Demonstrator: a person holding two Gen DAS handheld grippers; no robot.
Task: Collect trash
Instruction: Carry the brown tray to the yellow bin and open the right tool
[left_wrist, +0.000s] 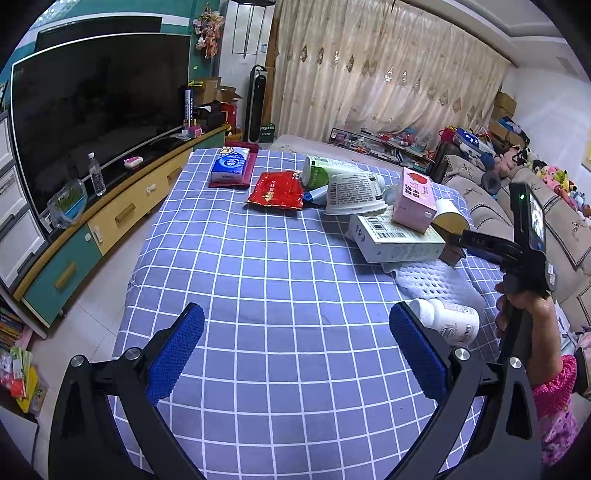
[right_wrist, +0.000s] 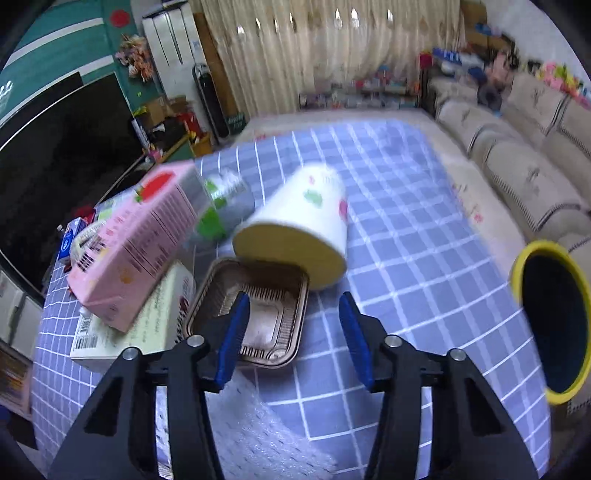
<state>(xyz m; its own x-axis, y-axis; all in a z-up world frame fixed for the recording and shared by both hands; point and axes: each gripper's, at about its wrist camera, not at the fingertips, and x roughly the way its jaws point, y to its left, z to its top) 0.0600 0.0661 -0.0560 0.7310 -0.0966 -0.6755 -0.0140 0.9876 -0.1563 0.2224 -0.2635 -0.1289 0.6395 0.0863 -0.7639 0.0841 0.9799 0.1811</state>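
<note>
Right wrist | right claw (right_wrist: 291, 336) parted above brown tray (right_wrist: 255, 314) | pink carton (right_wrist: 140, 240) print blurred | left claw (left_wrist: 295, 354) wide apart

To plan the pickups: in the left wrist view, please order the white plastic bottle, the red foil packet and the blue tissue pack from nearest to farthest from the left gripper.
1. White plastic bottle, right of the jaws.
2. Red foil packet, mid-table.
3. Blue tissue pack, far edge.

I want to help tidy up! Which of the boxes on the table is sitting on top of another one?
The pink carton with a red strawberry picture. It leans tilted on the flat white cardboard box with a barcode, which lies on the blue checked tablecloth.
</note>
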